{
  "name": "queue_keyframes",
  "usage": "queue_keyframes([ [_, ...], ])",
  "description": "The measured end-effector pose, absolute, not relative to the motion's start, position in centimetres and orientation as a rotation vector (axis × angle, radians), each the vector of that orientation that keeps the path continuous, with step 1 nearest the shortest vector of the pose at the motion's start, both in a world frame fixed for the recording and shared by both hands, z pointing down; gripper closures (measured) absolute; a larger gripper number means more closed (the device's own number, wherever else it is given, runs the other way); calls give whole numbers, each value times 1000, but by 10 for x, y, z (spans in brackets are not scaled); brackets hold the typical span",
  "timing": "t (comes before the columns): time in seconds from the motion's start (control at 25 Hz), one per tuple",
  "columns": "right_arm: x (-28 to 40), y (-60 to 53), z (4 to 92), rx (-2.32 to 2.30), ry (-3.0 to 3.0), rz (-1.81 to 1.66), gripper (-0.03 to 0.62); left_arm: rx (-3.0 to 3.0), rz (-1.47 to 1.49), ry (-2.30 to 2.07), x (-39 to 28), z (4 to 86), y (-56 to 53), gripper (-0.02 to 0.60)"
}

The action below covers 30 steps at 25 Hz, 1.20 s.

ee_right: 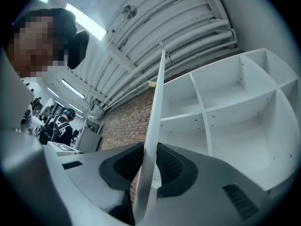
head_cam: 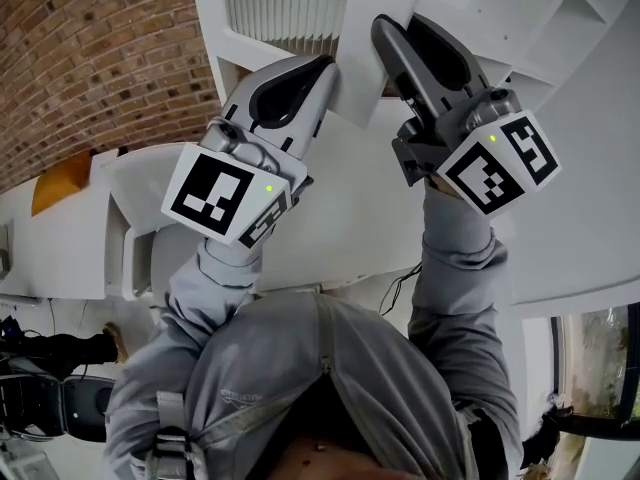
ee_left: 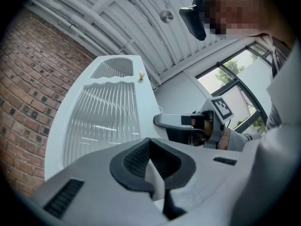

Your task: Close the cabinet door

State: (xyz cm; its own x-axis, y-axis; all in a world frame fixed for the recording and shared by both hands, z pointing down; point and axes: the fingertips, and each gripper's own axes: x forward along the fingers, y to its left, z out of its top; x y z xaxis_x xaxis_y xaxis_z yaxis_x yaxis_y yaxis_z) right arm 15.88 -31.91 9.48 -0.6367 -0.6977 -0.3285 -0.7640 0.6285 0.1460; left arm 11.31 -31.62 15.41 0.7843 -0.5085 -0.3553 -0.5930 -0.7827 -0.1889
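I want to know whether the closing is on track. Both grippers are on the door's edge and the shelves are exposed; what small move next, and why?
Probably swing the cabinet door a little toward the shelves. The fingers of the right gripper and left gripper are clamped on its edge, and it stands well off the open compartments, so it isn't shut.

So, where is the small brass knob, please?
In the left gripper view, the small brass knob sits near the top right edge of the white cabinet door, beside its upper ribbed pane.
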Motion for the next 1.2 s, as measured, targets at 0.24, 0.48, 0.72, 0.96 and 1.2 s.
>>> queue_keyframes([
  [0.24,174,-337,96,-1120,2633,382,493,-2680,403,888,133,158,-333,577],
  [0.48,185,-355,96,-1044,2656,362,491,-2659,398,935,144,156,-351,577],
  [0.72,195,-369,96,-985,2673,357,490,-2645,377,962,155,157,-367,577],
  [0.96,201,-389,96,-944,2680,347,485,-2646,371,970,162,157,-386,577],
  [1.2,207,-405,97,-906,2682,324,482,-2653,361,985,167,161,-403,577],
])
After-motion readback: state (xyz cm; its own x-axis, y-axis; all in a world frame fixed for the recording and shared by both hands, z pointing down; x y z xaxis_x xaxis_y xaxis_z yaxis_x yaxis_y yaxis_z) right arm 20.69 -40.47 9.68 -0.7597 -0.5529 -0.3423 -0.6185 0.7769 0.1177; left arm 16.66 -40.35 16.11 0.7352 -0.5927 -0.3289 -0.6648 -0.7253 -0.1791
